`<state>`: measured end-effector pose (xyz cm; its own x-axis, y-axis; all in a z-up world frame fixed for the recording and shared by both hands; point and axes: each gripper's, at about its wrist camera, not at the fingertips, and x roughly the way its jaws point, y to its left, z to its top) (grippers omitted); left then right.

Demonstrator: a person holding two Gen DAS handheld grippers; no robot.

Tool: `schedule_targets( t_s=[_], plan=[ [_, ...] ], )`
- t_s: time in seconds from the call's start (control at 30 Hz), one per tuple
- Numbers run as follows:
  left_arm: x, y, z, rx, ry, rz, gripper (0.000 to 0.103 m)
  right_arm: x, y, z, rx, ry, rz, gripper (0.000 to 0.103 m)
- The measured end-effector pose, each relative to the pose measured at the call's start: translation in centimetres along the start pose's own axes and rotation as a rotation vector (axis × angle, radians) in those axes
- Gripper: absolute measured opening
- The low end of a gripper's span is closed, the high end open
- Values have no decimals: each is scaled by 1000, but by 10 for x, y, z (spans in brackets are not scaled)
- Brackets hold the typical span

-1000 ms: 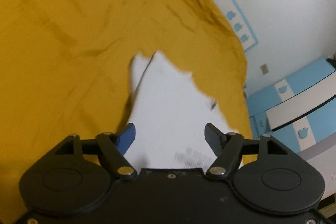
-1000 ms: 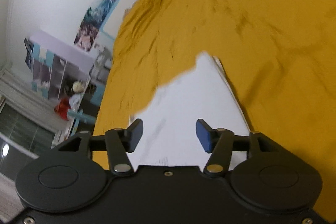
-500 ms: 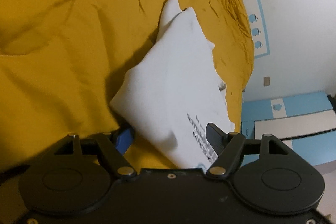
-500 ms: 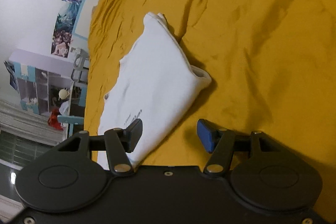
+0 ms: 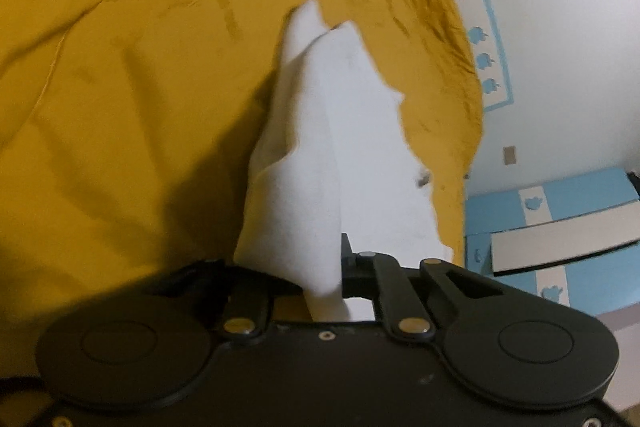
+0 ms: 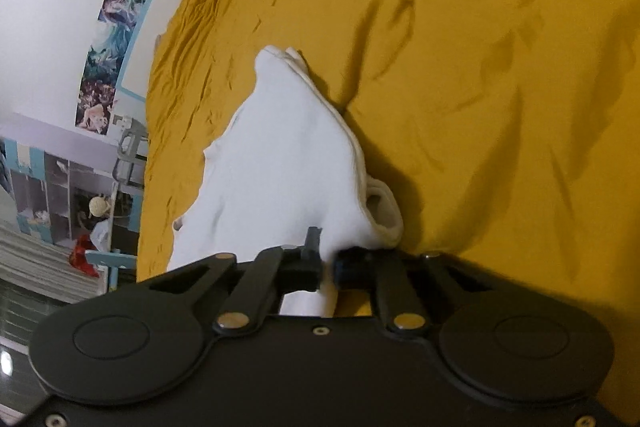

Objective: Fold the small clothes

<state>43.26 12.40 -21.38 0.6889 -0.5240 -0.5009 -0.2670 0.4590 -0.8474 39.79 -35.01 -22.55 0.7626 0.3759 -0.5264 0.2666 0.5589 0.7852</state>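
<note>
A small white garment (image 5: 332,147) lies bunched on the mustard-yellow bedspread (image 5: 120,107), stretching away from me to a narrow far end. My left gripper (image 5: 336,267) is closing its jaws on the near left corner, and white cloth is pinched between the pads. In the right wrist view the same white garment (image 6: 288,167) shows a sleeve opening on its right side. My right gripper (image 6: 328,259) is closing its jaws on the near right corner, also with cloth squeezed between the pads.
The wrinkled bedspread (image 6: 500,107) spreads wide around the garment. A white wall with posters (image 6: 120,39) runs along the bed's far edge. Blue and white cabinets (image 5: 560,227) stand beyond one side of the bed, and cluttered shelves (image 6: 60,195) stand beyond the other.
Both grippers came down to the garment's near edge and went from wide open to pinched on the cloth. The garment is bunched narrower than half a second ago.
</note>
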Motion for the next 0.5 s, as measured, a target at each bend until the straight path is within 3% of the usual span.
schedule_targets(
  t_s=[0.17,0.27,0.4,0.5],
  plan=[
    [-30,-42,-4,150,-23,-33,7,-35,28,3,-69,-39,50,5],
    [-62,-53,-19,186,0,-61,7,-71,43,-3,-120,-49,90,5],
    [-107,-37,-60,197,59,-31,7,-122,31,-29,-137,-12,108,5],
    [-127,-1,-93,133,113,22,7,-145,1,-57,-124,43,58,5]
  ],
)
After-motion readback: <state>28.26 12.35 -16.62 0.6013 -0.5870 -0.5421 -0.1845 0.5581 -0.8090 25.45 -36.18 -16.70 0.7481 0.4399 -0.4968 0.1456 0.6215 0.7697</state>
